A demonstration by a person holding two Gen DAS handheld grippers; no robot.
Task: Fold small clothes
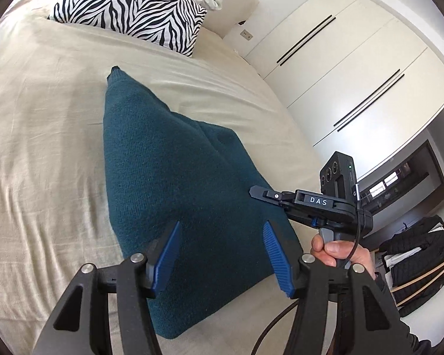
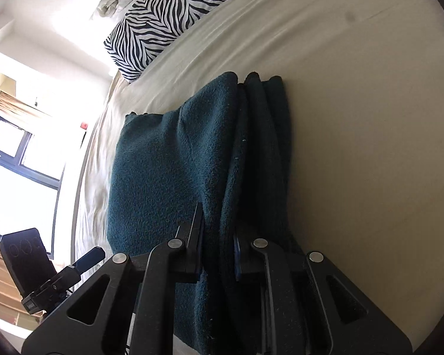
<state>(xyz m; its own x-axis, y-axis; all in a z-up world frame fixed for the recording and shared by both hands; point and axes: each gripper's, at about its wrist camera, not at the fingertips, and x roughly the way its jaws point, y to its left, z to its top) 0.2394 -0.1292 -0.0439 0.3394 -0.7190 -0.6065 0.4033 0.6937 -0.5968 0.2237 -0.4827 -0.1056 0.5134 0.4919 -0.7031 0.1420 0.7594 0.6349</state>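
Right wrist view: my right gripper [image 2: 217, 254] pinches the teal sweater's [image 2: 162, 177] raised edge between its jaws; my left gripper [image 1: 222, 251] hovers released above it. I should lift evenly, folding flat.

fuzzy matt knit sweater [image 1: 174, 177] on creased cloth bedsheet [image 1: 44, 118]

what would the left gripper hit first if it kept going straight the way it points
Most likely the teal sweater on the bed: the open left gripper points right at it, though how far above it sits is unclear.
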